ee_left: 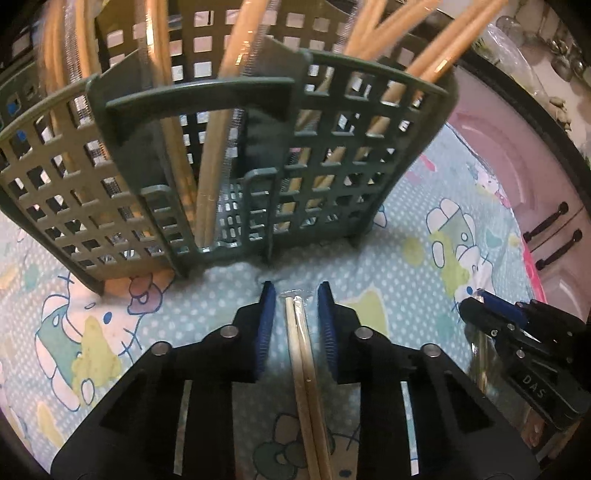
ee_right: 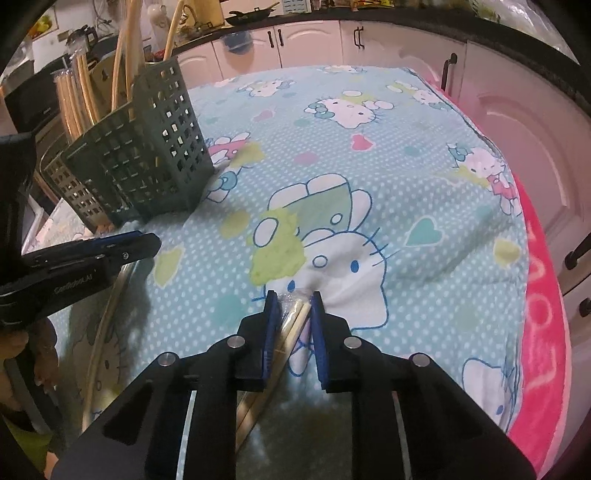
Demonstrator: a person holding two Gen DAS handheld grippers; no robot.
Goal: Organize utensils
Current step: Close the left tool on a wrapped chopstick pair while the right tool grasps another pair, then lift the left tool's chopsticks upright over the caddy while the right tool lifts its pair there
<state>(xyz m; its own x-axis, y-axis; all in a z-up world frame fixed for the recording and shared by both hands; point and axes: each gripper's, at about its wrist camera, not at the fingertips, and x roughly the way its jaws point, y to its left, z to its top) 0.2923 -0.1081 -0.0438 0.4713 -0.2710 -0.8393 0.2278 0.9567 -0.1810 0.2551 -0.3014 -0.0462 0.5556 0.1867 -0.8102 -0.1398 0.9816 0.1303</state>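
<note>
A green plastic utensil caddy (ee_left: 229,155) stands on the patterned cloth, with several wrapped chopstick pairs (ee_left: 218,140) upright in its compartments. It also shows at the left of the right wrist view (ee_right: 147,155). My left gripper (ee_left: 295,291) is just in front of the caddy; a wrapped chopstick pair (ee_left: 304,369) lies between its blue pads, which stand apart from it. My right gripper (ee_right: 293,295) is over the cloth with another wrapped chopstick pair (ee_right: 291,317) between its pads, touching the left one, a gap at the right. The right gripper also shows in the left wrist view (ee_left: 476,299).
The table has a light blue cartoon-cat cloth (ee_right: 369,147) with a pink towel (ee_right: 543,314) along its right edge. Pink cabinets with black handles (ee_right: 517,92) stand beyond. A counter with kitchen items (ee_right: 240,14) runs along the back.
</note>
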